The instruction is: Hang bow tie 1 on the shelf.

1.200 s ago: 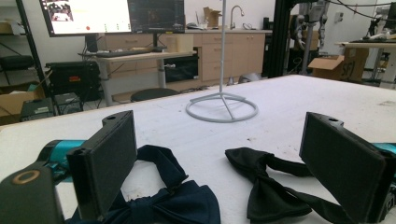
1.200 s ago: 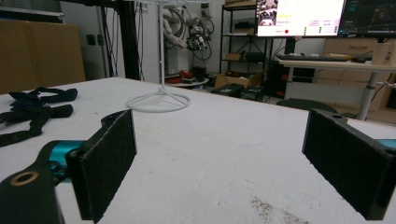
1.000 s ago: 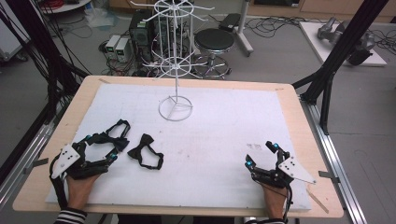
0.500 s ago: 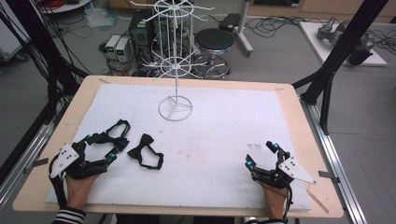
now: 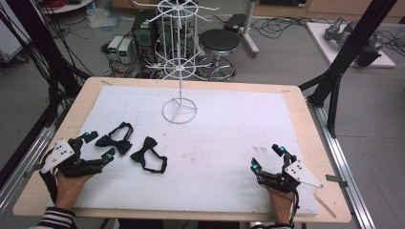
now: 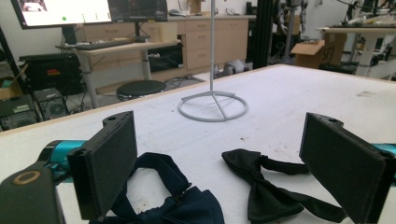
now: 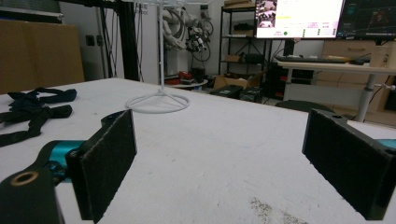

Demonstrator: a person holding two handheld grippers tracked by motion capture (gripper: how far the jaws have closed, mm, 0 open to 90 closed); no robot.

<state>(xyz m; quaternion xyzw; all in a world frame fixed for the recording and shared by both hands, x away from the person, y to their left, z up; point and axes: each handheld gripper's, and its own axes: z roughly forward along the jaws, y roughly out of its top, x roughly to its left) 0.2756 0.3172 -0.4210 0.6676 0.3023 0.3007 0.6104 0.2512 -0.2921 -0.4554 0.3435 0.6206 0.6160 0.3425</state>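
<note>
Two bow ties lie on the white mat at the left. The navy bow tie (image 5: 116, 140) (image 6: 173, 198) is right in front of my left gripper (image 5: 101, 144) (image 6: 222, 140), partly between its open jaws and close to the left one. The black bow tie (image 5: 149, 157) (image 6: 268, 193) lies just right of it, near the other jaw. A white wire rack (image 5: 180, 71) stands on its ring base (image 6: 213, 106) (image 7: 158, 102) at the back middle, its hooks bare. My right gripper (image 5: 267, 157) (image 7: 219, 140) rests open at the front right, nothing between its jaws.
The white mat (image 5: 224, 124) covers most of the wooden table (image 5: 310, 138). Black frame posts (image 5: 344, 57) stand at both sides. Behind the table are a stool (image 5: 218, 43) and computer boxes (image 5: 119, 47). Both bow ties (image 7: 32, 112) lie far left in the right gripper view.
</note>
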